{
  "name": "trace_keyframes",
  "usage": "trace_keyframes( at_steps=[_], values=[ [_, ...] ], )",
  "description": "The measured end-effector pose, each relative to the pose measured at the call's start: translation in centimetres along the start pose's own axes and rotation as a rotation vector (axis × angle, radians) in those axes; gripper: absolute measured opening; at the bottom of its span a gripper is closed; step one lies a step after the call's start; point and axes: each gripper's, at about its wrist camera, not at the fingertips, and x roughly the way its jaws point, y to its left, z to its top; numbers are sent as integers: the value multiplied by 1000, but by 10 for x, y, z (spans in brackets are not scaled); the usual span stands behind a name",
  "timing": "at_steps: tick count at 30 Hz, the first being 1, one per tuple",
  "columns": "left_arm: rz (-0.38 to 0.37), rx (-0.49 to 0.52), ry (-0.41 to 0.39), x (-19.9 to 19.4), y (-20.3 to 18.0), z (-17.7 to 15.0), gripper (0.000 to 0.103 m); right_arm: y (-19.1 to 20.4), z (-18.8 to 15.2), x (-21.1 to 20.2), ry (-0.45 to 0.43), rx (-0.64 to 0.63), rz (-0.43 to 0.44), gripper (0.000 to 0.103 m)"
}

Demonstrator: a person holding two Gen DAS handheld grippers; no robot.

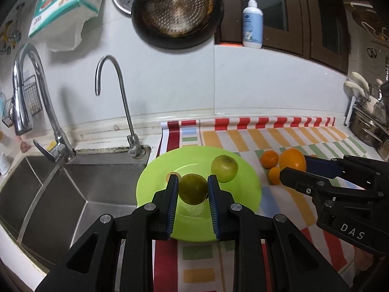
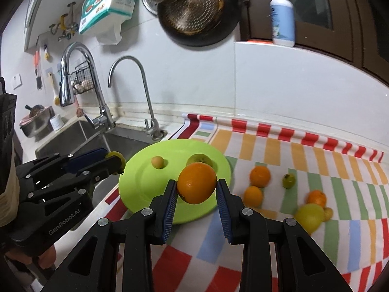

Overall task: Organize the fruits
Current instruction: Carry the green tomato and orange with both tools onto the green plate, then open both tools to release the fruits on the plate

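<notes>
My left gripper [image 1: 192,179] is shut on a dull green round fruit [image 1: 193,191], held over the near part of a lime-green plate [image 1: 243,194]. On the plate lie a green apple [image 1: 224,168] and a small tan fruit [image 2: 157,162]. My right gripper [image 2: 196,182] is shut on a large orange [image 2: 197,185], above the plate's right edge [image 2: 145,189]. It hides part of the apple [image 2: 198,157]. Loose on the striped cloth are two oranges [image 2: 260,176] [image 2: 252,196], a small green fruit [image 2: 288,180], another orange [image 2: 316,198] and a yellow fruit [image 2: 308,216].
A steel sink [image 1: 73,194] with two taps [image 1: 116,92] lies left of the plate. The striped cloth [image 2: 316,160] covers the counter to the right. Steel pots [image 1: 369,126] stand at the far right. A pan [image 1: 177,12] hangs on the wall, and a soap bottle [image 1: 252,22] stands on the ledge.
</notes>
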Motion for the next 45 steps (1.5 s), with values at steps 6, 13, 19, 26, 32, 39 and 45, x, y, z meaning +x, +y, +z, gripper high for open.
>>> trace_keyframes(
  at_steps=[6, 13, 19, 26, 32, 39, 45],
  values=[
    [-7, -7, 52, 29, 11, -4, 25, 4, 3, 35, 56, -8, 10, 34],
    [-22, -25, 116, 59, 18, -10, 25, 4, 0, 69, 133, -12, 28, 34],
    [-23, -36, 141, 72, 22, -12, 26, 3, -1, 86, 159, -10, 38, 35],
    [3, -40, 129, 65, 24, -10, 37, -4, 4, 82, 128, 11, 0, 49],
    [18, -34, 94, 48, 19, -7, 48, -9, 6, 64, 101, 34, -17, 50],
    [21, -25, 42, 20, 7, -4, 65, -16, 2, 35, 60, 56, -42, 63],
    [26, -15, 3, -2, -6, -1, 71, -23, -2, 9, 19, 72, -74, 67]
  ],
)
